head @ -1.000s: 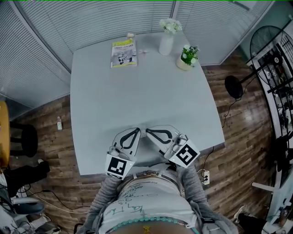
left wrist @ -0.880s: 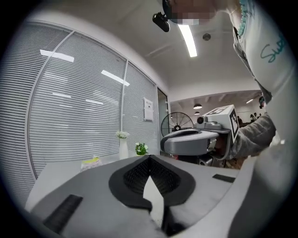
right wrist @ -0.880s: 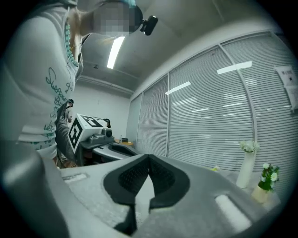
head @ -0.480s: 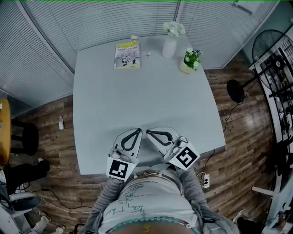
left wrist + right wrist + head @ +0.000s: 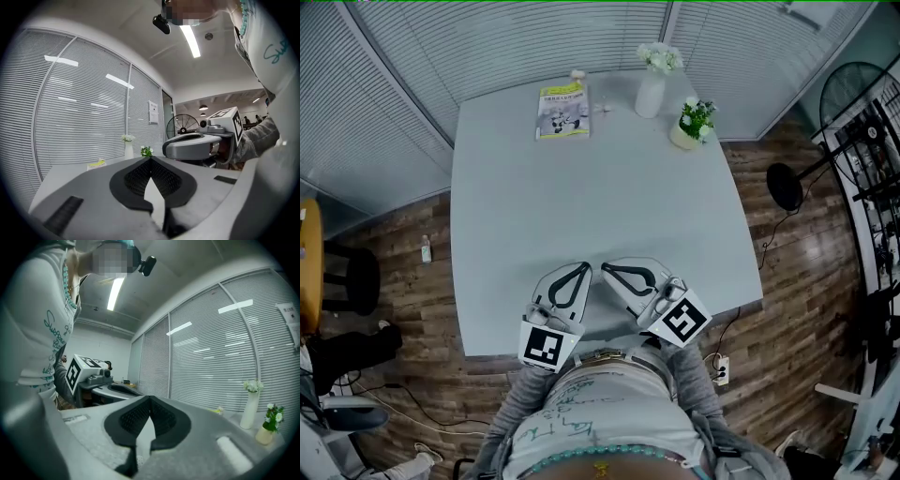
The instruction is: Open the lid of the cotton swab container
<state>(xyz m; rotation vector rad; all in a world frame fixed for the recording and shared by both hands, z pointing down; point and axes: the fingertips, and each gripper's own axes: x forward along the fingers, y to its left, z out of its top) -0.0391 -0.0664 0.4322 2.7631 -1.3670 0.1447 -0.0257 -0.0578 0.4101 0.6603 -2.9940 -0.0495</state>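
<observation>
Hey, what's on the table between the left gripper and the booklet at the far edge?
Nothing: in the head view, only bare tabletop runs from the left gripper to the booklet.

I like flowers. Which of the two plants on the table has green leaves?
The little potted plant nearest the right edge of the table; the tall white vase beside it holds white flowers.

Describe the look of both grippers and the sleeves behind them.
The left gripper and right gripper match: light grey, broad rounded shells tapering to a point, each with a teardrop opening lined by black ribbed pads. Each carries a white cube with black square markers, the left one and the right one. Grey sleeves cover the person's arms.
</observation>
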